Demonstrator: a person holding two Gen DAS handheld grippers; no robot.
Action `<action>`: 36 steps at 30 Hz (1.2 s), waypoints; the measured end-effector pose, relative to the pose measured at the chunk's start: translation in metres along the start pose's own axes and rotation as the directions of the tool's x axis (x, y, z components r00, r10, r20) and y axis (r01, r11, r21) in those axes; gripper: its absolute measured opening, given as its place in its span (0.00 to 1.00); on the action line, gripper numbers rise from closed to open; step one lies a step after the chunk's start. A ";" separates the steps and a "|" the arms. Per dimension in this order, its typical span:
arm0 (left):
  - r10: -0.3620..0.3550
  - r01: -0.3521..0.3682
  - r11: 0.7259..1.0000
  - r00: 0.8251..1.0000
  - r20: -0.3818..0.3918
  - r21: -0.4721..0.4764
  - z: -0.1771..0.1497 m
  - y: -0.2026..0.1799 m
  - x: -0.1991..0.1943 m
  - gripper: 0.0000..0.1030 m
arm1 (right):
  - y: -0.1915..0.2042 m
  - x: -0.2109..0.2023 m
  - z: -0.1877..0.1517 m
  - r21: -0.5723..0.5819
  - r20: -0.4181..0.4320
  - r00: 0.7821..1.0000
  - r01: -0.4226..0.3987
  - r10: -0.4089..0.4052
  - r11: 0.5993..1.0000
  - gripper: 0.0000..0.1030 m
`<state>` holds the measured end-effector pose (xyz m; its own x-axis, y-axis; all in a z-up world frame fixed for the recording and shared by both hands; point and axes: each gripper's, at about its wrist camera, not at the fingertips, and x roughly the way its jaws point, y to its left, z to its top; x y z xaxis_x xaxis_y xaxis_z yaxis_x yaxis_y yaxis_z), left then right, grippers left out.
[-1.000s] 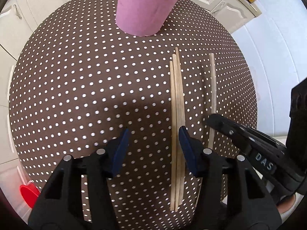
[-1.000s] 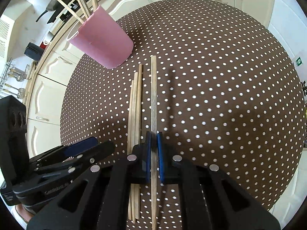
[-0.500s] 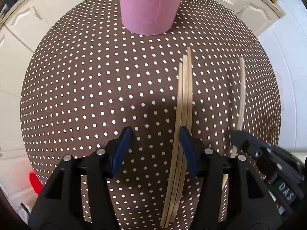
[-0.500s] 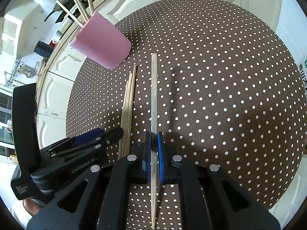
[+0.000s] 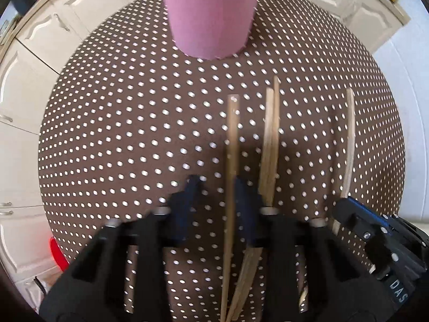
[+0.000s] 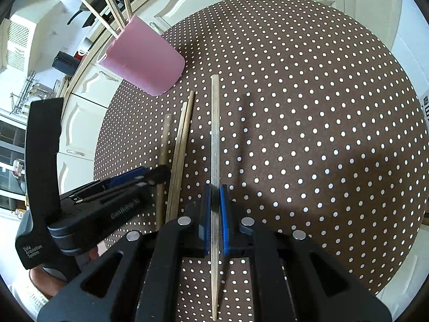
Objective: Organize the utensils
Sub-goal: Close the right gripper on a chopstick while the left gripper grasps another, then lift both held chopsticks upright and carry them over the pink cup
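Pink cup (image 6: 144, 61): stands at the far left of the bench (image 6: 308, 80), upright as far as the fisheye allows; three chopsticks (image 6: 111, 8) already stick out of its top.
Left gripper (image 5: 214, 201): jaws part-closed around one chopstick (image 5: 232, 139); blur hides whether both pads press it, so I cannot tell if the grip is firm.
Loose pair (image 6: 182, 150): two chopsticks lying touching each other on the bench, just right of the left gripper's stick.
Right gripper (image 6: 215, 214): clamped on a single chopstick (image 6: 215, 134), which points ahead over the bench.
Count: three in the cup, four outside it, seven in all; one cup.
Progress: judged under halfway; four sticks remain to go into the cup, two of them already picked or nearly so.
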<state>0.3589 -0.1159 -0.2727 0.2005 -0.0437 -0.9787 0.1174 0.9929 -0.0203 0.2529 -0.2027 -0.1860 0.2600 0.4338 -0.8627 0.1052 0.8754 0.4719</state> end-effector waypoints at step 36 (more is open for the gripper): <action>-0.134 0.174 0.978 0.947 0.293 -0.112 -0.022 0.108 -0.149 0.06 | 0.056 -0.066 0.049 -0.161 0.290 0.954 -0.034 0.081 0.986 0.05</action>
<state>0.3198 -0.0001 -0.1332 0.4591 -0.2074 -0.8638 0.0408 0.9763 -0.2128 0.2886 -0.1932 -0.0936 0.5351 0.4222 -0.7317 -0.0597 0.8829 0.4658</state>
